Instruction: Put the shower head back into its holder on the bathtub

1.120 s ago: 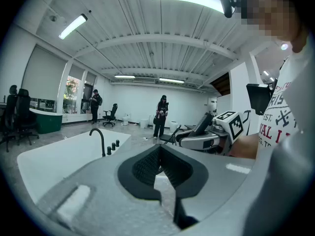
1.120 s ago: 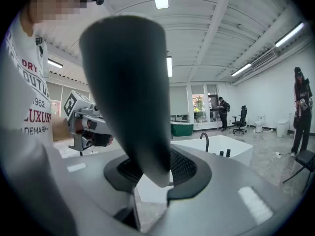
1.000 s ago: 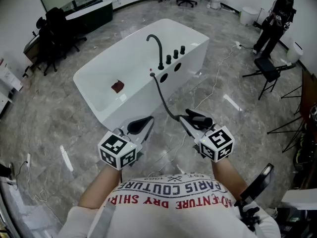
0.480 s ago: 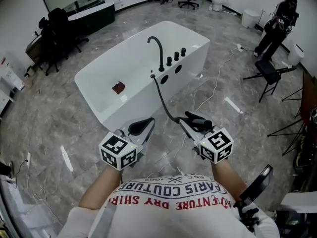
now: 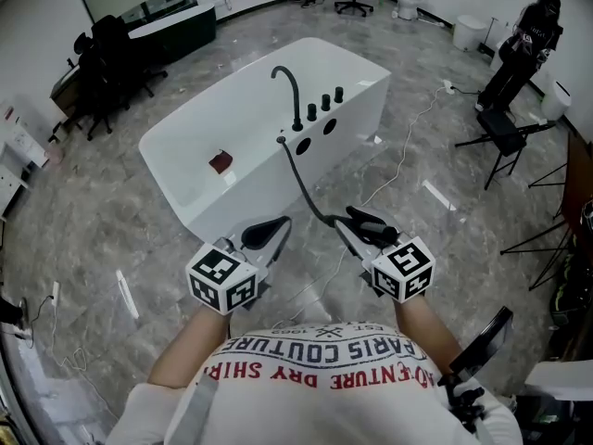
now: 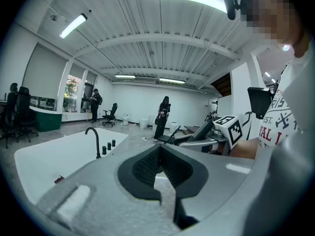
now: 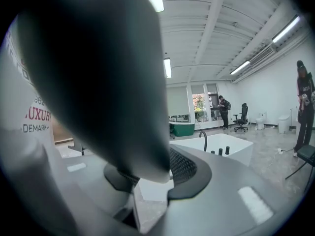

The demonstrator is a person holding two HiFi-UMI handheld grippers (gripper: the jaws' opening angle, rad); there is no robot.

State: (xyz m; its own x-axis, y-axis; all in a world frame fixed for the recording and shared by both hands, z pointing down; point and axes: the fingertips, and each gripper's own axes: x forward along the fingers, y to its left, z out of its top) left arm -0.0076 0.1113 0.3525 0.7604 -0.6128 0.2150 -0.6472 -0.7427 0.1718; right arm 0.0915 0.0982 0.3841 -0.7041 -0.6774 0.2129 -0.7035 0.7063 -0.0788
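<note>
white bathtub (image 5: pixel 232 170) stands slantwise on the grey marbled surface (image 5: pixel 93 221), well apart from both tongs. on the rim facing us we see a black arched faucet (image 5: pixel 289 91) with three black knobs (image 5: pixel 325 100) in a row beside it. a black hose (image 5: pixel 304 188) leaves that rim just beside the faucet base, hangs down the outer wall past two dark oval openings (image 5: pixel 315 135), and curves over the surface to the shower head (image 5: pixel 373 222). a small red item (image 5: pixel 220 162) lies on the tub bottom.

right tongs (image 5: pixel 357 225): clamped on the shower head, which is held low in front of the person's shirt (image 5: pixel 324 350), away from the tub. in the right gripper view the dark head fills the upper left of the frame, with a ribbed pad showing on each side of it.

left tongs (image 5: pixel 264 233): level with the right tongs and apart from them. in the left gripper view the two ribbed pads meet at their tips with nothing between them.

which fitting on the rim is the holder we cannot tell from these views.

background: a white cable (image 5: pixel 408 146) trails over the surface to the right of the tub, a dark folding stand (image 5: pixel 500 142) sits beyond it, and a person (image 5: pixel 521 49) in dark clothes stands by the far wall.
</note>
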